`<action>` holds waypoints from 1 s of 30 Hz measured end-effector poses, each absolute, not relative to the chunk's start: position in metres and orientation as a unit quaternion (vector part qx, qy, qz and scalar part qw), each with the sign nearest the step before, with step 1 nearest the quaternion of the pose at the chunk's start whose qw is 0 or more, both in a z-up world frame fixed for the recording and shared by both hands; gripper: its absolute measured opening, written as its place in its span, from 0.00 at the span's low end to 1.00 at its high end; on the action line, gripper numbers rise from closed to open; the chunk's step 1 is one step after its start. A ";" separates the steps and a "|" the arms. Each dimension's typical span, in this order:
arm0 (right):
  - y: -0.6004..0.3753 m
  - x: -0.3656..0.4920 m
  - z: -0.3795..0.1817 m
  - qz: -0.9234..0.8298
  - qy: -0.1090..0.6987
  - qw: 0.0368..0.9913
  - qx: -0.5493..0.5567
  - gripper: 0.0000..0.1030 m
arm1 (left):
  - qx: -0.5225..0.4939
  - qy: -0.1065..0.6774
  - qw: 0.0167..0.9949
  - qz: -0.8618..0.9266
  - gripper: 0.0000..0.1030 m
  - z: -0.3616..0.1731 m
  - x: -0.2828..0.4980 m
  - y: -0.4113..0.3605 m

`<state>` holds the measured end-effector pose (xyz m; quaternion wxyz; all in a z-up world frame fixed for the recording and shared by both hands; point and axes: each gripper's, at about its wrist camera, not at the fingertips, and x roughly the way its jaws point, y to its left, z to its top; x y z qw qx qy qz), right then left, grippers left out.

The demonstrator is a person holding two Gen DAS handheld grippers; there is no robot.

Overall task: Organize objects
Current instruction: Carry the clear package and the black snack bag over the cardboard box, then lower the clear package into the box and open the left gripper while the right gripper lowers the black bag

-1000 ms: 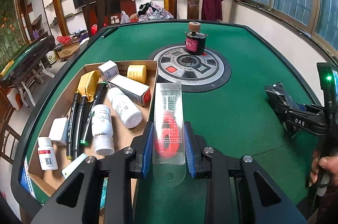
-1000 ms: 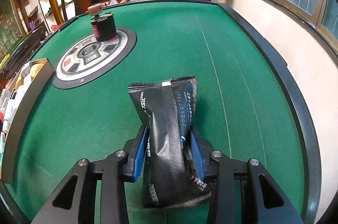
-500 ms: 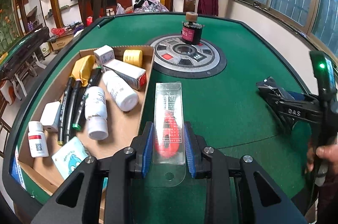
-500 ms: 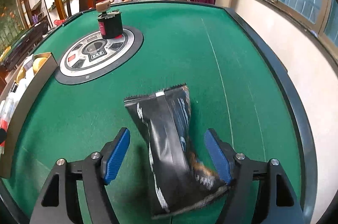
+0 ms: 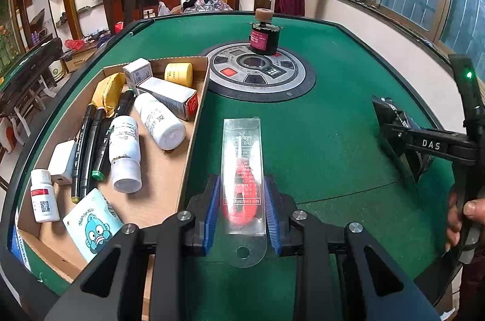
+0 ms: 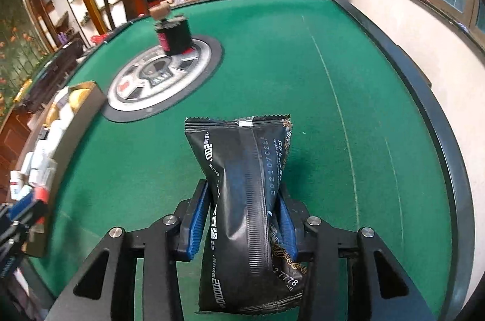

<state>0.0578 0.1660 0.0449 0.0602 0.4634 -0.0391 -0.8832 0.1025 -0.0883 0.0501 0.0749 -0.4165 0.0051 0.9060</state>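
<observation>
My left gripper point(image 5: 242, 184) is shut on a clear plastic package with a red item inside point(image 5: 242, 169), held above the green table just right of the cardboard box point(image 5: 194, 121). My right gripper point(image 6: 244, 200) is shut on a black snack packet point(image 6: 245, 193), squeezing its middle above the table. The right gripper and the packet also show at the right edge of the left wrist view point(image 5: 403, 136). The box holds white bottles point(image 5: 157, 121), black markers point(image 5: 88, 145), small cartons and a blue cartoon pouch point(image 5: 92, 225).
A round grey control panel point(image 5: 260, 75) sits mid-table with a black and red canister point(image 5: 263, 41) on it. The table's dark raised rim point(image 6: 424, 115) runs along the right. Chairs and shelves stand beyond the far edge.
The right gripper opened half a second ago with the packet loose between the jaws, and has now shut on it again. The left gripper drew back and rose slightly, still holding its package.
</observation>
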 end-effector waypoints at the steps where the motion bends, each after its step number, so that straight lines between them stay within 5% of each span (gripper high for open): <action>1: 0.163 0.060 0.048 -0.884 -0.040 0.067 0.460 0.44 | -0.415 0.005 0.076 0.907 0.26 0.051 0.104 -0.089; 30: -0.013 0.071 0.105 -0.860 -0.018 0.251 0.443 0.45 | -0.386 -0.039 0.022 0.921 0.27 0.079 0.120 -0.192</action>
